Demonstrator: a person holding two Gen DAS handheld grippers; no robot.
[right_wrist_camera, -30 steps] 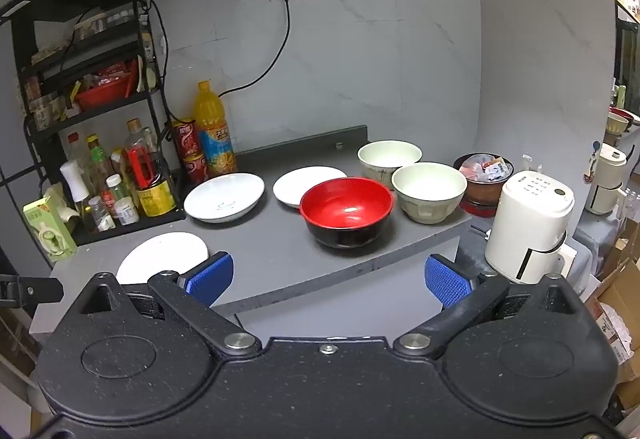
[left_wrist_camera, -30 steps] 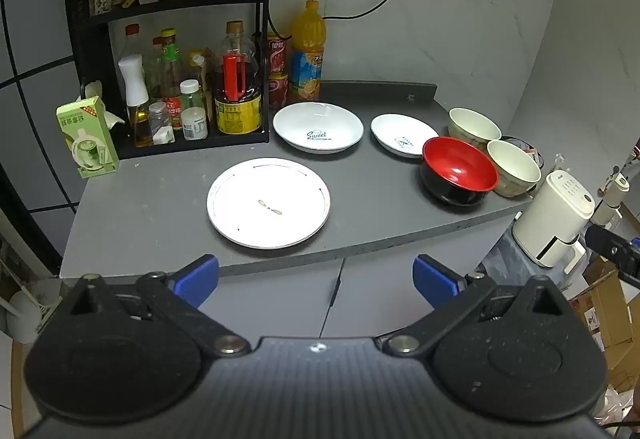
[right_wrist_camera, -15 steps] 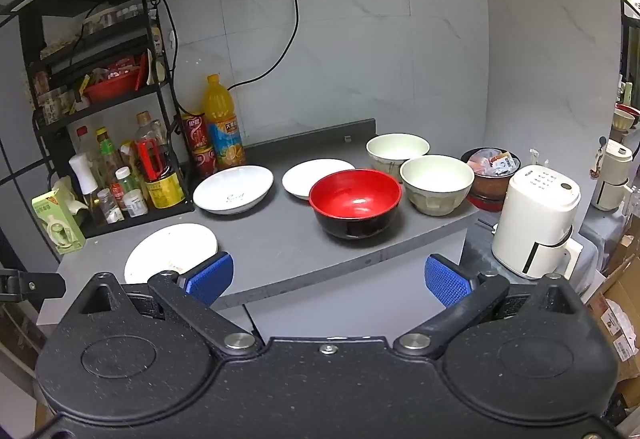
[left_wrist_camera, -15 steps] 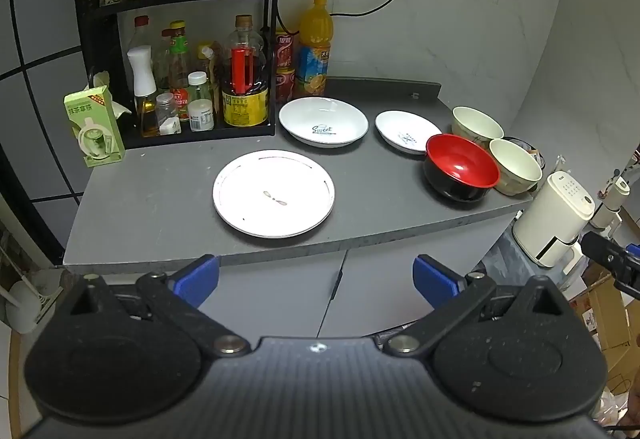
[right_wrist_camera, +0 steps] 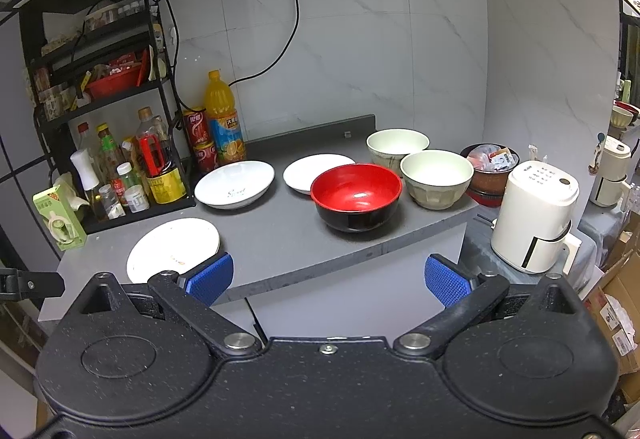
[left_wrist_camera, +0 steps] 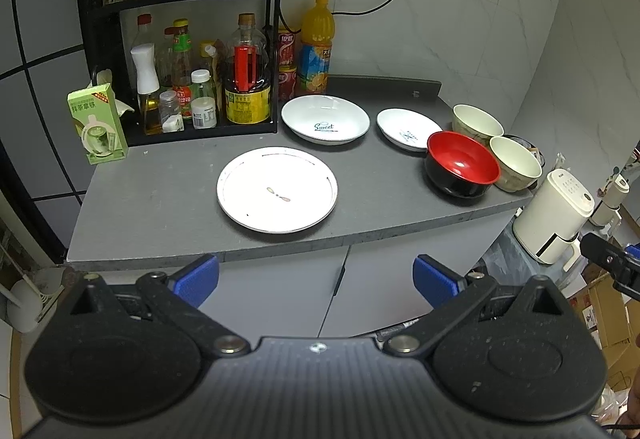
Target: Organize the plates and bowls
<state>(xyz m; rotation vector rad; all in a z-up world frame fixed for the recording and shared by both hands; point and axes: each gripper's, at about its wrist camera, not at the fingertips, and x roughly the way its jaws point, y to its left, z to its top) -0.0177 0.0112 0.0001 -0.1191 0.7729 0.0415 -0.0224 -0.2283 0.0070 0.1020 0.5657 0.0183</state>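
Observation:
On the grey counter (left_wrist_camera: 168, 199) lie a large flat white plate (left_wrist_camera: 277, 189), a deep white plate marked "Sweet" (left_wrist_camera: 325, 118) and a small white plate (left_wrist_camera: 408, 129). To their right stand a red-and-black bowl (left_wrist_camera: 460, 168) and two cream bowls (left_wrist_camera: 514, 163) (left_wrist_camera: 476, 121). The right wrist view shows the same flat plate (right_wrist_camera: 173, 248), "Sweet" plate (right_wrist_camera: 234, 184), small plate (right_wrist_camera: 316, 170), red bowl (right_wrist_camera: 356, 196) and cream bowls (right_wrist_camera: 436, 177) (right_wrist_camera: 397, 145). My left gripper (left_wrist_camera: 316, 281) is open, in front of the counter edge. My right gripper (right_wrist_camera: 328, 279) is open too, short of the counter, holding nothing.
A black rack (left_wrist_camera: 180, 39) of bottles and jars fills the counter's back left, with a green carton (left_wrist_camera: 98, 123) beside it and an orange drink bottle (left_wrist_camera: 316, 47) and red cans behind the plates. A white appliance (right_wrist_camera: 534, 217) and a dark bowl of packets (right_wrist_camera: 490, 167) sit right of the counter.
Both cameras have drifted slightly, so the counter sits a little higher and closer in view. Plates and bowls have not moved. Both grippers stay open.

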